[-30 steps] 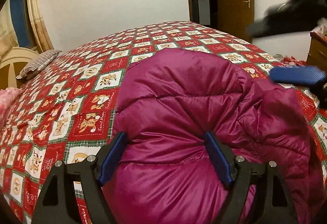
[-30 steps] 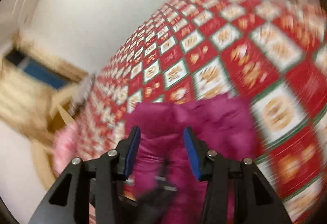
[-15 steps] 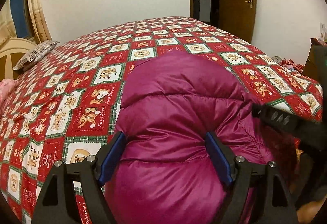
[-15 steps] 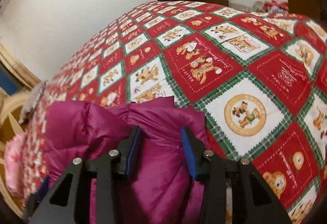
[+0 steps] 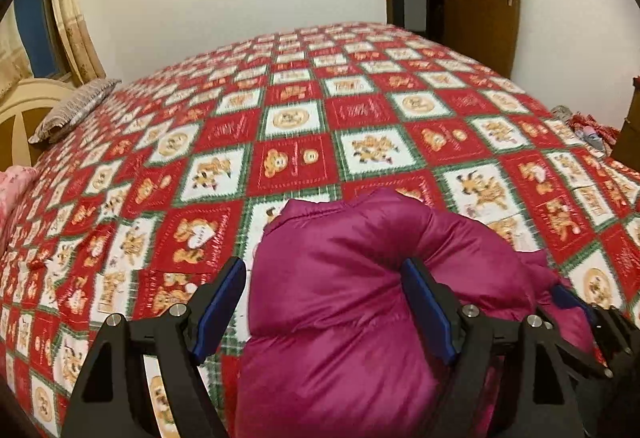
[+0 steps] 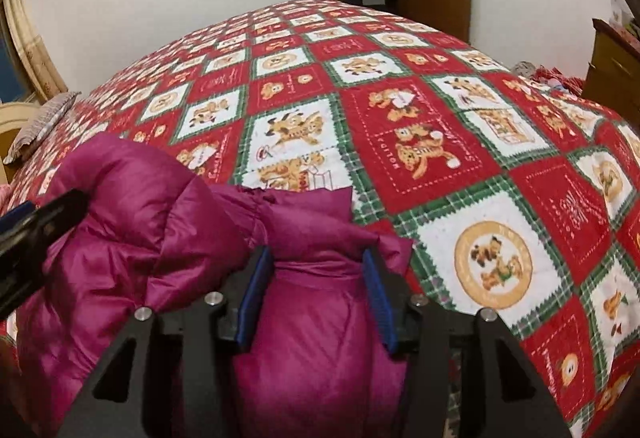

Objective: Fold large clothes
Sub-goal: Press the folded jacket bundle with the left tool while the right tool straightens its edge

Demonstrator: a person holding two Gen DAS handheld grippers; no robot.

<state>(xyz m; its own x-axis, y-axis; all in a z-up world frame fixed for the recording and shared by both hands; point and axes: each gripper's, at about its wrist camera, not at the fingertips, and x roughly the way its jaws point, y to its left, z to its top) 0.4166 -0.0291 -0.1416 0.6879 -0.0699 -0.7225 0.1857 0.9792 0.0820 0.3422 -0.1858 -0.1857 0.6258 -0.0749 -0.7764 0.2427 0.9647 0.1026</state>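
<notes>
The left gripper (image 5: 324,302) angles down over the jacket (image 5: 340,318), jaws wide; the right gripper (image 6: 318,298) pinches a jacket fold, jaws just opening slightly.

The magenta puffer jacket (image 5: 344,318) lies bunched and folded over on itself on the bed, its quilted, shiny panels bulging up between the fingers of my left hand-held gripper (image 5: 324,308). A narrower fold of it sits squeezed between the pads of my right hand-held gripper (image 6: 316,298).
</notes>
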